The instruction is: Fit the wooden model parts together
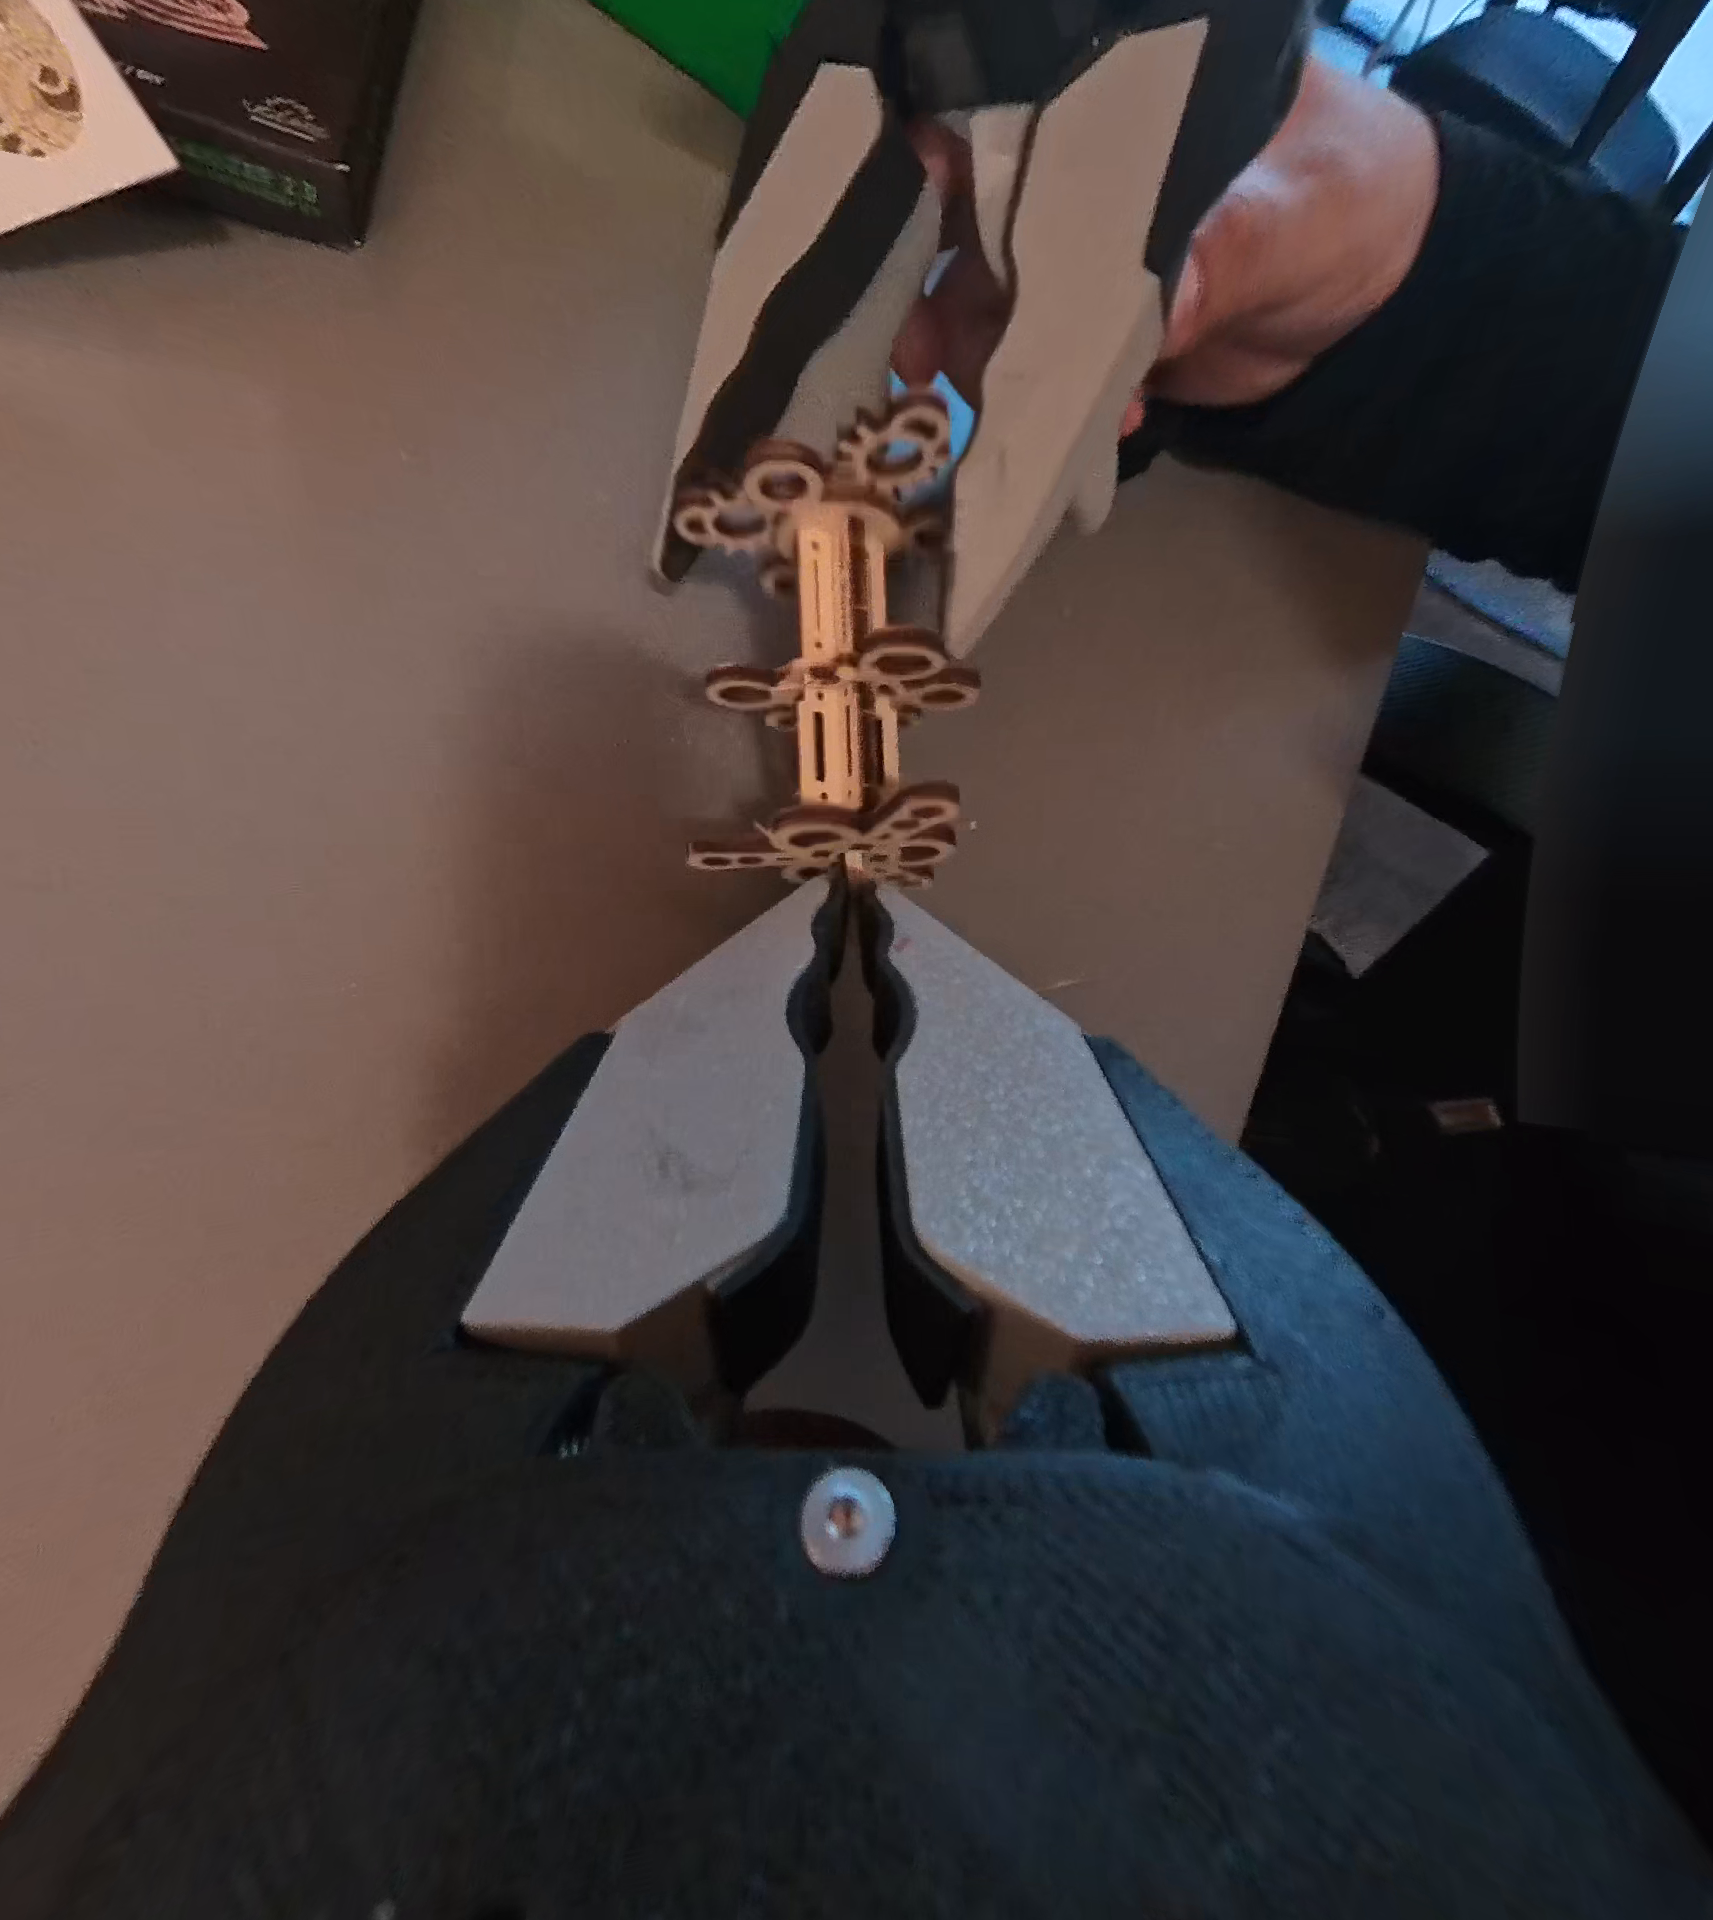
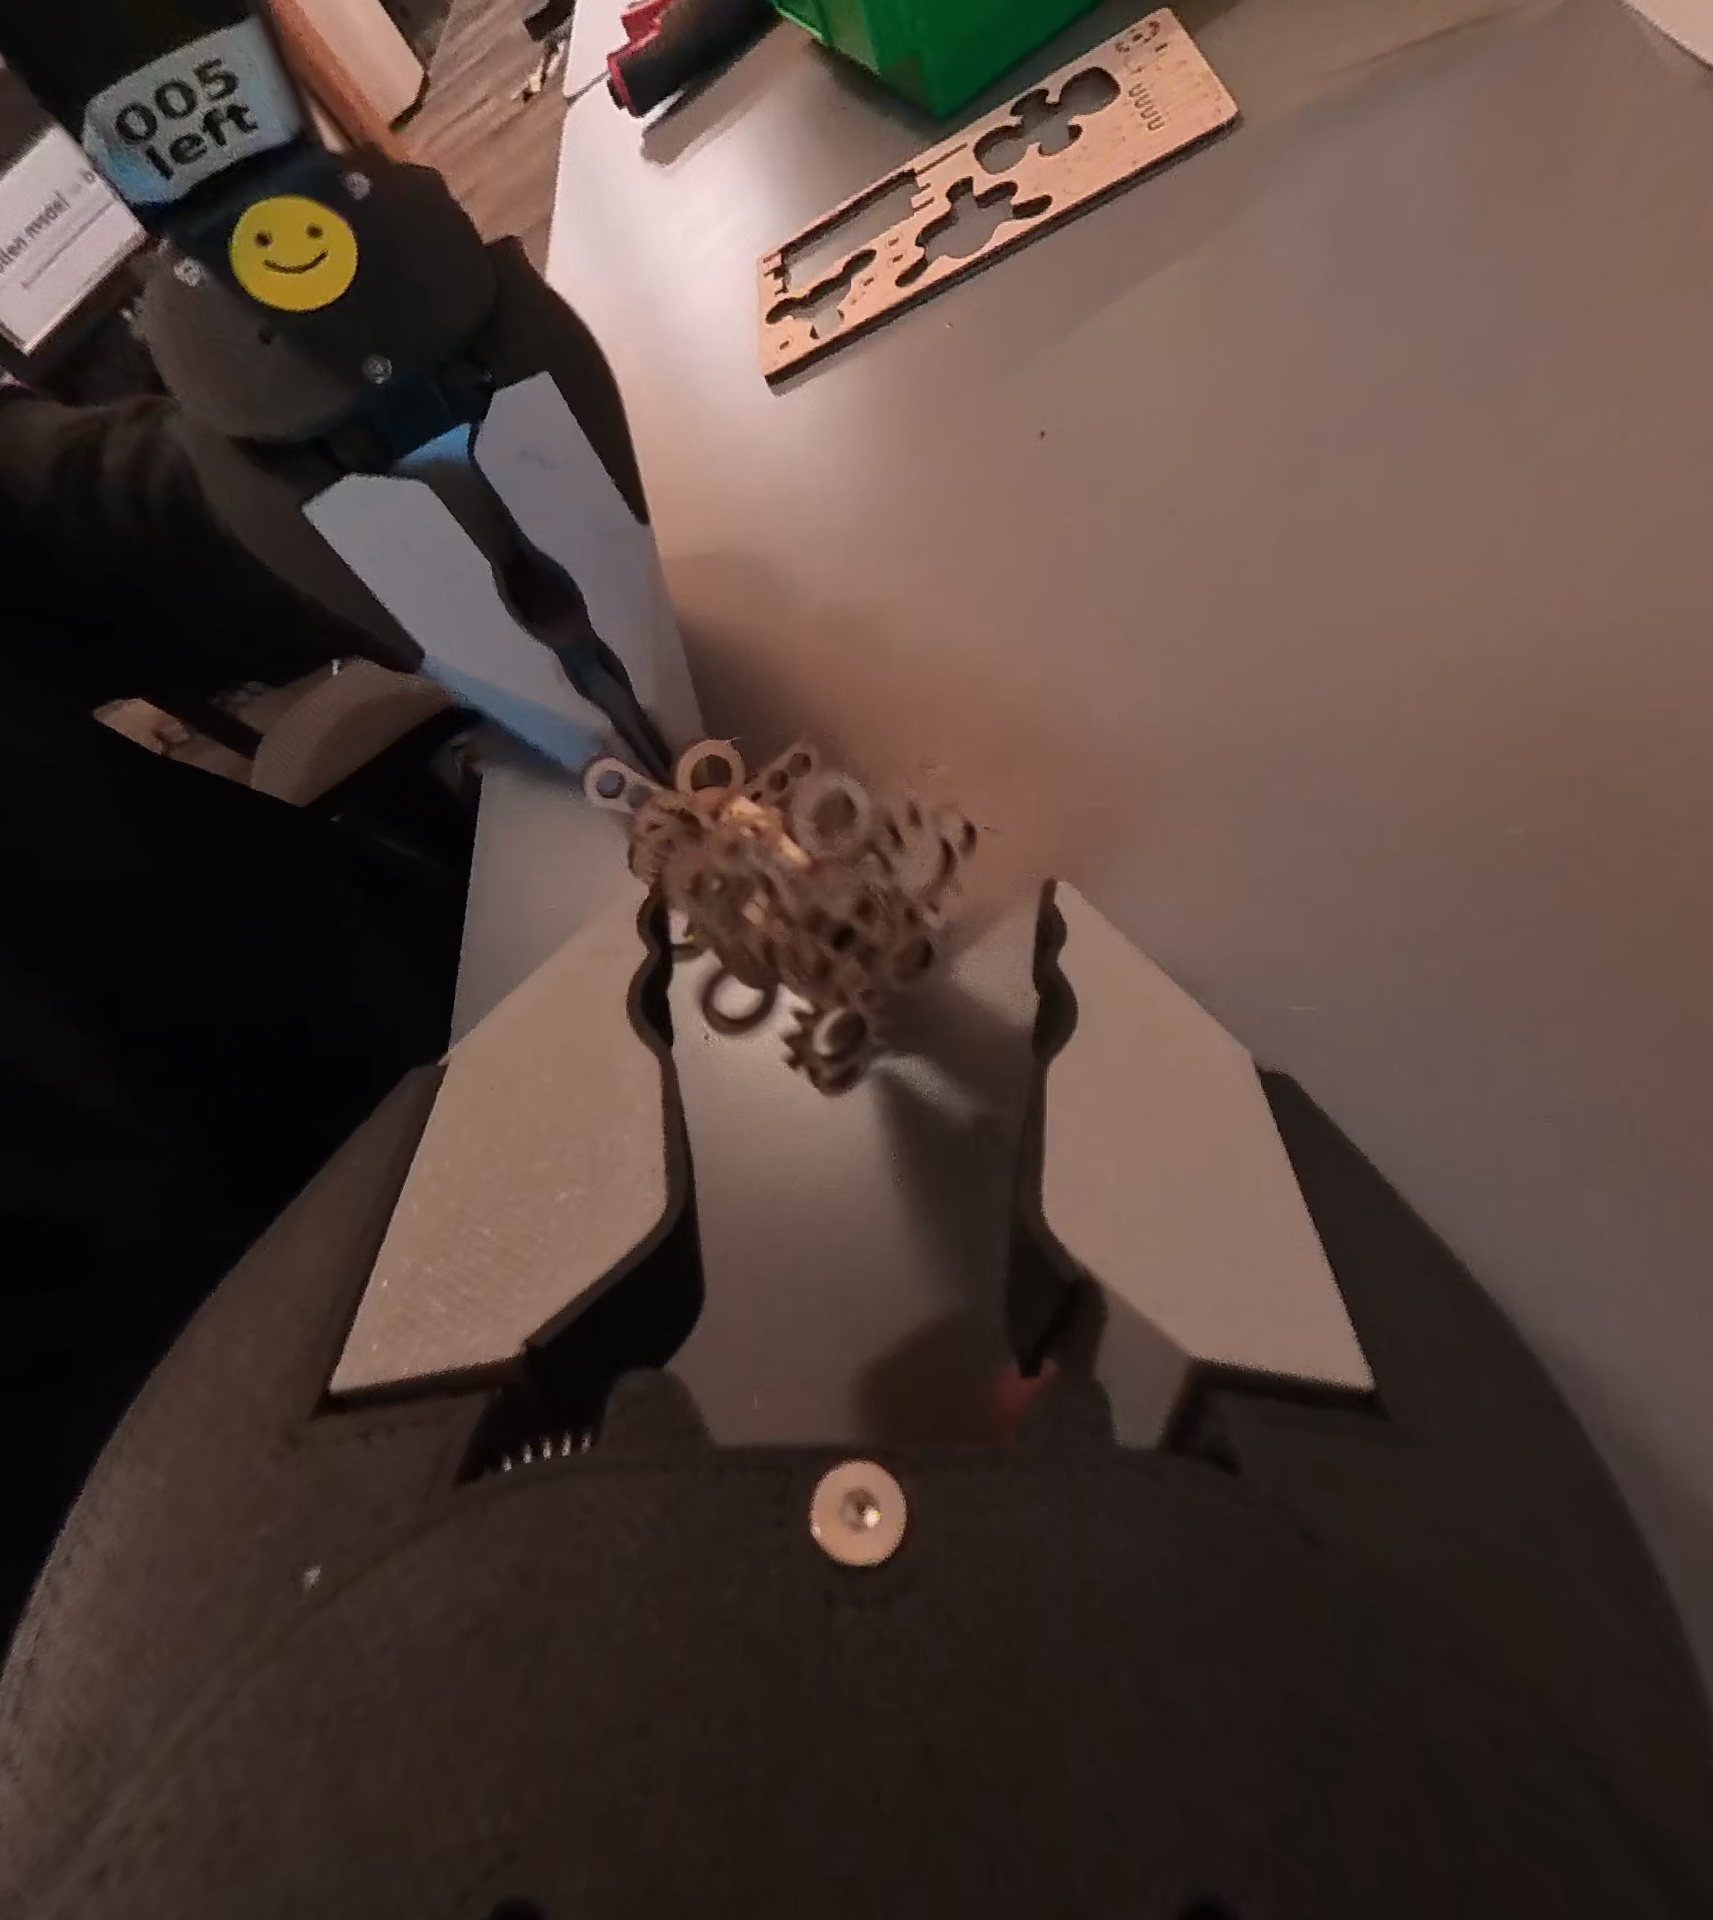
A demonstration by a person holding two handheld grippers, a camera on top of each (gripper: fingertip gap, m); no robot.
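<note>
Your left tool (image 1: 847, 894) is pinched tight on the near end of the wooden model (image 1: 836, 665), centre frame: pale laser-cut ply, a square slotted shaft with lacy gear-like discs, held above the smooth grey bench (image 1: 260, 675). Your right tool (image 2: 847, 914) gapes wide around its far end, not gripping. A punched-out ply sheet (image 2: 997, 197) lies upper right.
</note>
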